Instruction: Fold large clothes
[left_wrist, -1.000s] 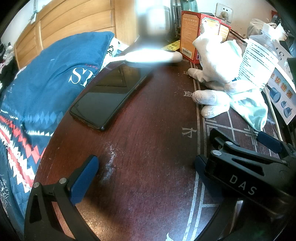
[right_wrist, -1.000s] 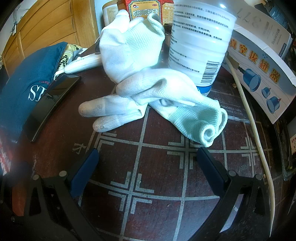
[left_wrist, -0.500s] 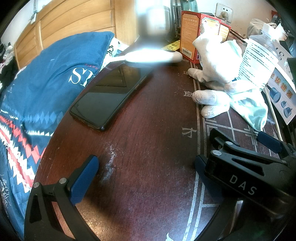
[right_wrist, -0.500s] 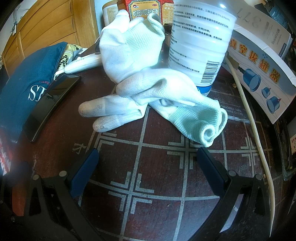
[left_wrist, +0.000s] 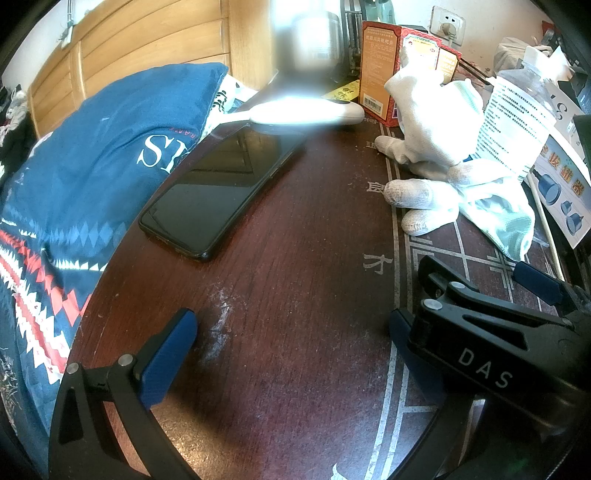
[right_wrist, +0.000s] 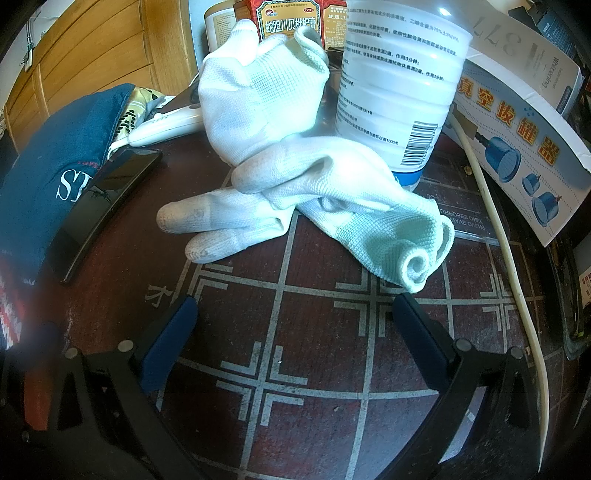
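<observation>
Both grippers (left_wrist: 291, 354) (right_wrist: 295, 325) released, empty, over dark table (left_wrist: 295, 295). Your target — blue patterned garment (left_wrist: 85, 166), left of frame: soft, limp, light. Pinch hem or corner.

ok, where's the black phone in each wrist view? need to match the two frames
Left wrist: black phone lies flat left of centre on the dark wooden table, beside the blue garment.
Right wrist: same phone at the far left edge, seen edge-on, against the garment.
Shared landmark: the white gloves, right of the phone in both views, leaning on the white plastic bottle.
</observation>
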